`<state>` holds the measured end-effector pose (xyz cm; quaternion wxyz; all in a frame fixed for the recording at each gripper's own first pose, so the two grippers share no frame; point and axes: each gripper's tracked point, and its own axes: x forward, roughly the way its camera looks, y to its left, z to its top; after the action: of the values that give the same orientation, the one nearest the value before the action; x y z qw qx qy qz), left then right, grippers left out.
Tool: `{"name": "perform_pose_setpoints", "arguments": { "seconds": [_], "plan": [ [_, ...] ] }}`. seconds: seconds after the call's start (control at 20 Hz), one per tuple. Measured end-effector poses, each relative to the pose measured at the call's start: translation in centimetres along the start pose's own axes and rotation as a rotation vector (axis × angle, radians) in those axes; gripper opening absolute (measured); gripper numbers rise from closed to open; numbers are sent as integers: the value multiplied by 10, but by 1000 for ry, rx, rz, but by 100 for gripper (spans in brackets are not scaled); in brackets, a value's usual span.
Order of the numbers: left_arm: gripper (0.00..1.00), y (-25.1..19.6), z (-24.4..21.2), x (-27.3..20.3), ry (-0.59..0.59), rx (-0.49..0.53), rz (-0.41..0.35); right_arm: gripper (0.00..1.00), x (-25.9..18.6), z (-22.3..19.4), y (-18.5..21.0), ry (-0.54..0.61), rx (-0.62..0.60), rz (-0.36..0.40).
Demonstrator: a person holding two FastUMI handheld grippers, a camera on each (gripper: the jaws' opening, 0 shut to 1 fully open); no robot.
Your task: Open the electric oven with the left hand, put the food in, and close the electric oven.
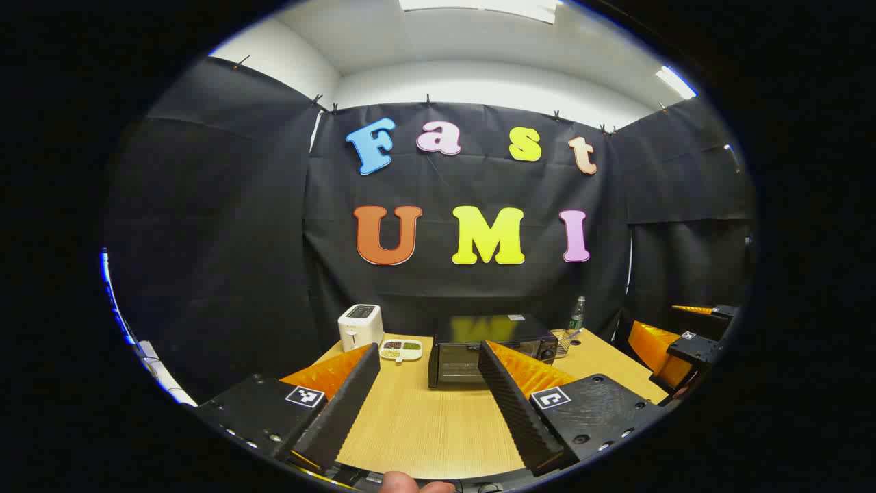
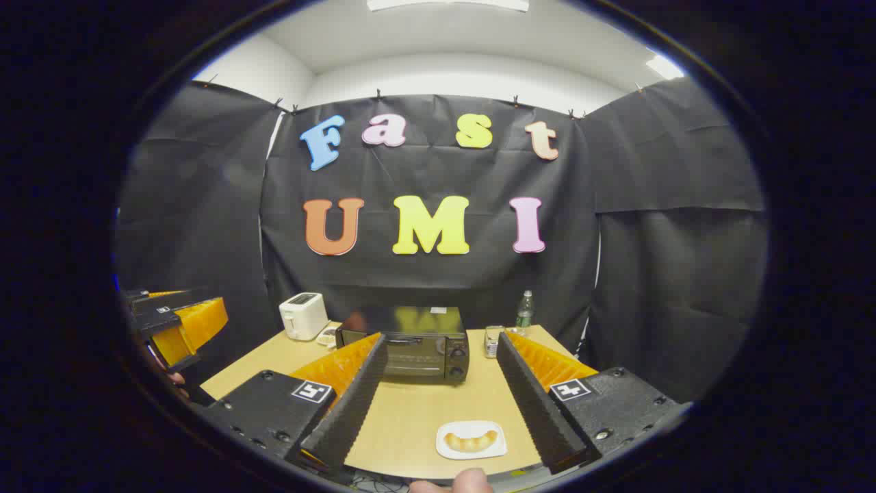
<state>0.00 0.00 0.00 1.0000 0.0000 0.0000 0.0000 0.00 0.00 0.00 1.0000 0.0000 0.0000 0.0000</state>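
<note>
A black electric oven (image 1: 479, 346) (image 2: 410, 349) stands at the back middle of the wooden table, its door shut. A white plate (image 2: 472, 439) with a golden croissant (image 2: 471, 440) lies near the table's front edge, between the right gripper's fingers in the right gripper view but below them. My left gripper (image 1: 428, 397) is open and held above the table, facing the oven from a distance. My right gripper (image 2: 441, 400) is open too, with nothing in it. The other gripper shows at the right edge (image 1: 684, 346) of the left gripper view and at the left edge (image 2: 174, 322) of the right gripper view.
A white toaster (image 1: 360, 326) (image 2: 304, 315) stands left of the oven, with a divided snack dish (image 1: 401, 349) beside it. A green bottle (image 1: 577, 313) (image 2: 523, 311) and a small wire basket (image 1: 562, 340) (image 2: 493, 340) sit right of the oven. Black cloth walls enclose the table (image 1: 424, 424).
</note>
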Motion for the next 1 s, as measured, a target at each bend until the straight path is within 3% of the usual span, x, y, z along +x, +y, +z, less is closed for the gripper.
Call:
{"name": "perform_pose_setpoints", "arguments": {
  "seconds": [1.0],
  "plan": [
    [94, -2, 7, 12, -10, 10, -33, 98, 6, 2, -2, 11, -6, -21]
  ]
}}
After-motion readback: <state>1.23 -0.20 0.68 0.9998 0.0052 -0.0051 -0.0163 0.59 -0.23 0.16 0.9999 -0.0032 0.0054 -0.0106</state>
